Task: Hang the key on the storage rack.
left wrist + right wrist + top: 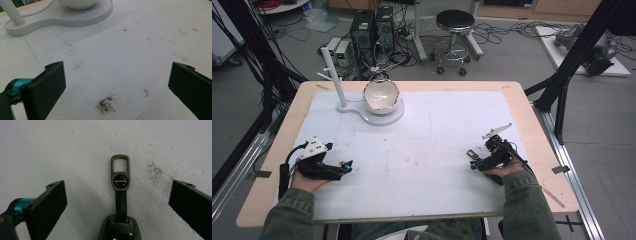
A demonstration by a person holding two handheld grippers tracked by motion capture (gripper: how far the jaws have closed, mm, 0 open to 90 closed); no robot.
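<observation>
The key fob (119,230) lies on the white mat, well apart from the bowl (381,96). Your right gripper (117,202), jaws apart, straddles it; centre on the strap, then squeeze. Your left gripper (113,87) waits, jaws likewise apart.

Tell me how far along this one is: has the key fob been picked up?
Not yet. The dark key fob with metal clip lies flat on the white mat between the right gripper's open jaws. The left gripper is open. The white bowl rests on its stand.

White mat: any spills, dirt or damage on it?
Yes. The white mat carries a dark crumbly stain between the open left gripper jaws, an orange scrap and scattered specks. Nothing is broken.
</observation>
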